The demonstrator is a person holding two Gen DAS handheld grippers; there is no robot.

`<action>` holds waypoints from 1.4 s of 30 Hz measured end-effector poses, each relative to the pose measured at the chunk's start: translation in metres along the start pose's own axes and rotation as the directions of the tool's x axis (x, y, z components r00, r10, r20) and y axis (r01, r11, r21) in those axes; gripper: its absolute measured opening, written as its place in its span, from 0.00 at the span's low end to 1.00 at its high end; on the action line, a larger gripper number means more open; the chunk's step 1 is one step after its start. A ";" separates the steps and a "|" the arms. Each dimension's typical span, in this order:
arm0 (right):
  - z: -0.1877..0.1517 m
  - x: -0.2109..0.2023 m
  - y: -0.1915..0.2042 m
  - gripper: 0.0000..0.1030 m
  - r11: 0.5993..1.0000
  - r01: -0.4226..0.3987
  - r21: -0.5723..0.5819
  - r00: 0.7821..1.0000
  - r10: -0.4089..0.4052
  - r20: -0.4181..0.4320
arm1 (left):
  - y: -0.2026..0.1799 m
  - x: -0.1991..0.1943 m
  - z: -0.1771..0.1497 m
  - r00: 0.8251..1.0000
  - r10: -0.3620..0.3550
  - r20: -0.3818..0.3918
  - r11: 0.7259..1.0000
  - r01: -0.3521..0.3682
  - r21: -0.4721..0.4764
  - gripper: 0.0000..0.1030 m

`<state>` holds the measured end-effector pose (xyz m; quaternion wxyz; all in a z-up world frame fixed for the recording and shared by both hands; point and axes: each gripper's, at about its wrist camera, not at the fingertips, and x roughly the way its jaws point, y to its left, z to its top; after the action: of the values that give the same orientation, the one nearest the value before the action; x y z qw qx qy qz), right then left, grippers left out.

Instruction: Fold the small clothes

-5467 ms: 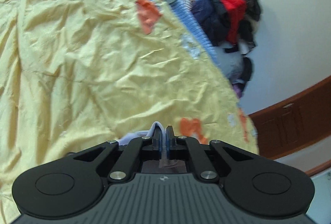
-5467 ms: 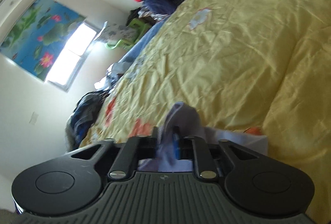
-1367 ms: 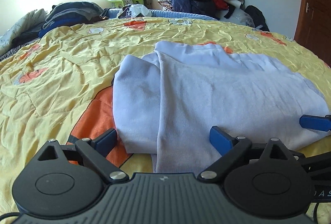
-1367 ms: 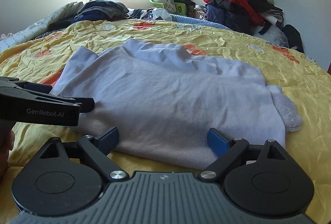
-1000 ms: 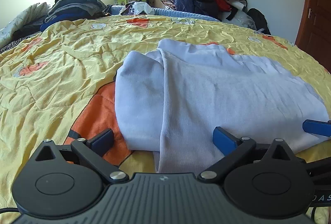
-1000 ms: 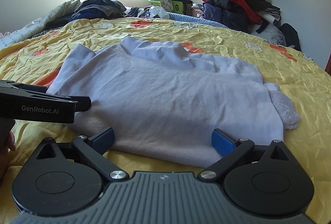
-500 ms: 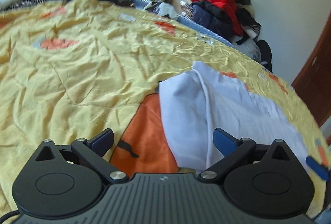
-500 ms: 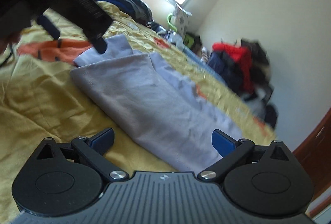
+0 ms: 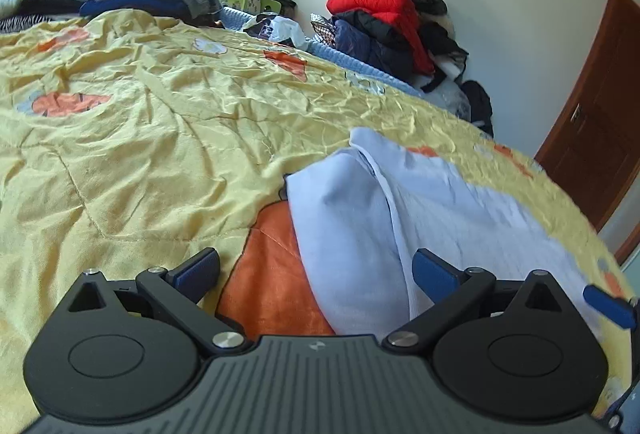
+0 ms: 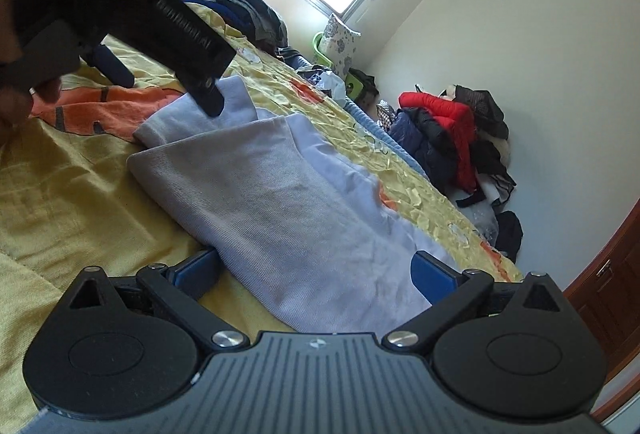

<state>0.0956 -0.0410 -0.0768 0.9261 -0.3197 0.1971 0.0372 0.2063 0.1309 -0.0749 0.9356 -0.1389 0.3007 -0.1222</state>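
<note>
With both claws spread wide and empty, left gripper (image 9: 316, 270) and right gripper (image 10: 316, 270) flank the part-folded lilac garment (image 10: 280, 201) on the yellow quilt (image 9: 132, 153) — next, seemingly, pinching its near edge for another fold.

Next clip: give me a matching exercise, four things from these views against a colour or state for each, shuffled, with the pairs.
Things:
1. garment
2. quilt
3. left claw
4. door

Descriptions:
A. brown wood, beside the bed
B. open, holding nothing
C. pale lilac, folded, lying flat
D. yellow with orange patches, wrinkled

Pairs: 1-C, 2-D, 3-B, 4-A
</note>
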 end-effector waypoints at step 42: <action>0.041 0.041 0.040 0.52 0.990 -0.042 -0.136 0.998 0.046 0.031 | 0.014 0.139 0.103 0.862 -0.420 -0.283 0.863 0.283 -0.419 0.99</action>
<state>0.1390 0.0134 -0.0869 0.9045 -0.3764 0.1852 0.0764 0.3795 0.1199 -0.0733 0.7821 -0.3375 0.4552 -0.2594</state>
